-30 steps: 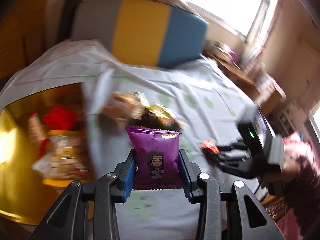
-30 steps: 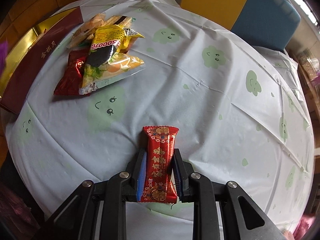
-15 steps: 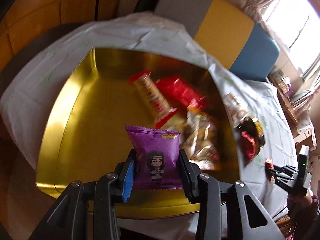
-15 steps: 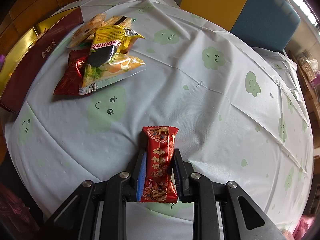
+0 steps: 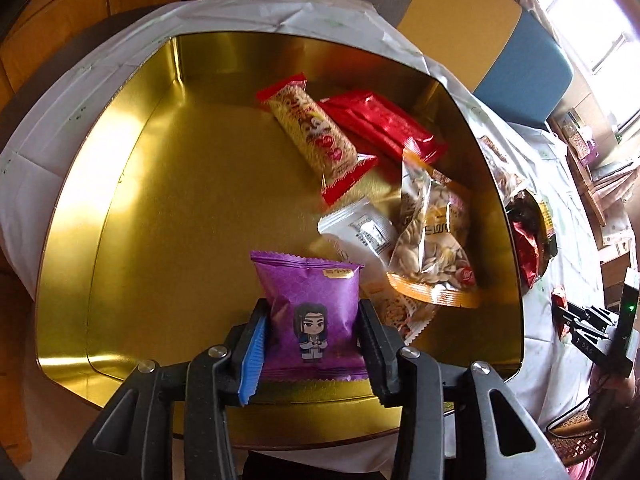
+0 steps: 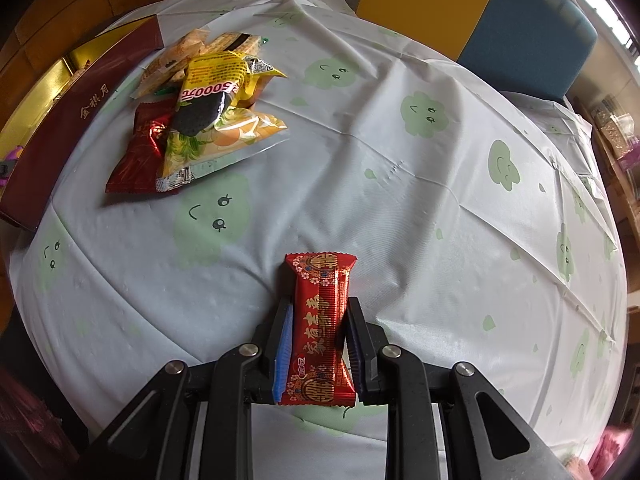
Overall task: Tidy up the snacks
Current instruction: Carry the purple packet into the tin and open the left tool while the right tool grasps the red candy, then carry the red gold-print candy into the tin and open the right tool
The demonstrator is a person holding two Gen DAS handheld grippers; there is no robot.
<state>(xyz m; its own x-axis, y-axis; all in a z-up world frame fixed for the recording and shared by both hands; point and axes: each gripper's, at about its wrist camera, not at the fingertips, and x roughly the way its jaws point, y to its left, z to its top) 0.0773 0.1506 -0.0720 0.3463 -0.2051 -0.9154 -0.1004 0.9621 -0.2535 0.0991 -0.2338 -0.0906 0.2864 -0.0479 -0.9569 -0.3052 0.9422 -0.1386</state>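
Note:
My left gripper [image 5: 312,320] is shut on a purple snack packet [image 5: 310,304] with a cartoon figure, held above the near part of a gold tin [image 5: 132,208]. In the tin lie a long biscuit bar [image 5: 316,136], red packets [image 5: 380,120], a white packet [image 5: 360,232] and a clear bag of nuts [image 5: 432,240]. My right gripper [image 6: 318,320] is shut on a red snack bar [image 6: 320,320] above the tablecloth [image 6: 400,184]. A pile of loose snacks [image 6: 200,112] lies at the far left of the table in the right wrist view.
The tin's dark red lid [image 6: 80,112] stands beside the snack pile. A grey, yellow and blue chair [image 6: 520,32] is at the table's far side. The right gripper [image 5: 588,328] shows at the right edge of the left wrist view. Wooden cabinets stand behind.
My left gripper has swung left from the table's middle to over the gold tin, still holding the purple packet. The right gripper with the red bar has barely moved.

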